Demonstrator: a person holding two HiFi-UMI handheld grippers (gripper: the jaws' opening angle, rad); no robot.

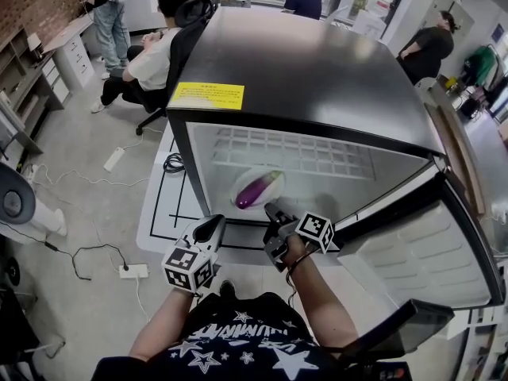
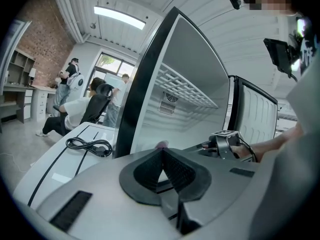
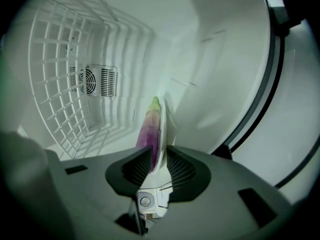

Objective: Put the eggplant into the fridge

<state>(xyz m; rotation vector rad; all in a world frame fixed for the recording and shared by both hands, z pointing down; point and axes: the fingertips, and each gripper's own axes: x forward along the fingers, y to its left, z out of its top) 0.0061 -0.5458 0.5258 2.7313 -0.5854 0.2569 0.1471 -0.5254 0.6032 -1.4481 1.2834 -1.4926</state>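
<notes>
Right claw (image 3: 159, 152) clamped on plate (image 3: 163, 126), eggplant (image 3: 148, 131) just ahead

One eggplant (image 1: 258, 190), one plate (image 1: 246, 180), one fridge (image 1: 302, 62), two claws, left (image 1: 215, 224) and right (image 1: 273, 211)

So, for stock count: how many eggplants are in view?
1: the eggplant lies on a white plate inside the open fridge. No others show; some fridge corners are hidden.

Brick wall (image 1: 32, 2) at left over shelves (image 1: 16, 78); grey floor (image 1: 71, 205) with cables and power strip (image 1: 133, 271); office chair (image 1: 186, 30); window (image 2: 107, 64); ceiling light (image 2: 119, 17).
</notes>
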